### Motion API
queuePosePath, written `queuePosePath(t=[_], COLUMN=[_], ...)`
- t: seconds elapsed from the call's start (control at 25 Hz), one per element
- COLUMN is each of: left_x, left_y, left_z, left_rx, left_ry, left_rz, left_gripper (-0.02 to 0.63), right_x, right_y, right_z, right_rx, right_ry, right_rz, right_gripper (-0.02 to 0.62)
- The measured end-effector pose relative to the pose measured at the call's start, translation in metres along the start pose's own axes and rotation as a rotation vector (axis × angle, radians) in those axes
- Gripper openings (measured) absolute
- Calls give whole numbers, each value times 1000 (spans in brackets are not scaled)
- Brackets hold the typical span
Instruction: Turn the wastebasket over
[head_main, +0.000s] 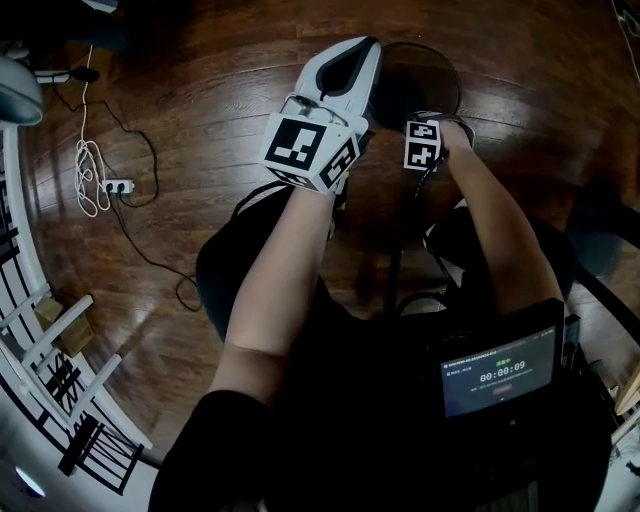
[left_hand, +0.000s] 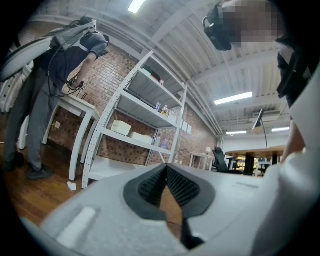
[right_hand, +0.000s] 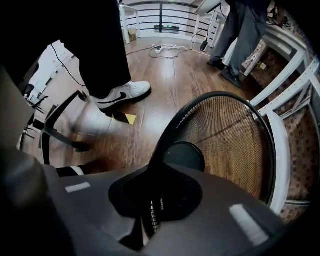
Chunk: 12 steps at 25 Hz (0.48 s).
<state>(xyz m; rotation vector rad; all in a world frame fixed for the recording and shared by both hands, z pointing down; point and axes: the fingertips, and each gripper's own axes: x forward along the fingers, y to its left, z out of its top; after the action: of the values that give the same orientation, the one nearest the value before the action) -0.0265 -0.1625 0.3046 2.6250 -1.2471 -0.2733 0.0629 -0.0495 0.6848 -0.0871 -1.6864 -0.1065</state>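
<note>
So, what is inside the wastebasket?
Inside the wastebasket only its mesh wall and dark round bottom show; no trash is visible. The right gripper, shut on the rim, covers the near part of the inside.

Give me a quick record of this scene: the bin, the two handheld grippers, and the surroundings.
setting: wooden floor, indoors
bin: black mesh wastebasket, upright, open end up, nothing seen inside
right gripper: points down, jaws closed on the wastebasket's rim
left gripper: held level, jaws together, nothing between them
task progress: wastebasket not yet turned over
nearby: white shelving rack; another person bent over a white table
</note>
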Motion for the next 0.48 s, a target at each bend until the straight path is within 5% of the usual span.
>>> queuePosePath(t=[0.48], left_x=[3], left_y=[-6], left_z=[-2], left_rx=[35], left_ry=[20], left_rz=[-13], left_gripper=[0], right_x=[-28], right_y=[3], right_z=[19], right_rx=[-7], right_ry=[-115], right_rz=[37], right_gripper=[99])
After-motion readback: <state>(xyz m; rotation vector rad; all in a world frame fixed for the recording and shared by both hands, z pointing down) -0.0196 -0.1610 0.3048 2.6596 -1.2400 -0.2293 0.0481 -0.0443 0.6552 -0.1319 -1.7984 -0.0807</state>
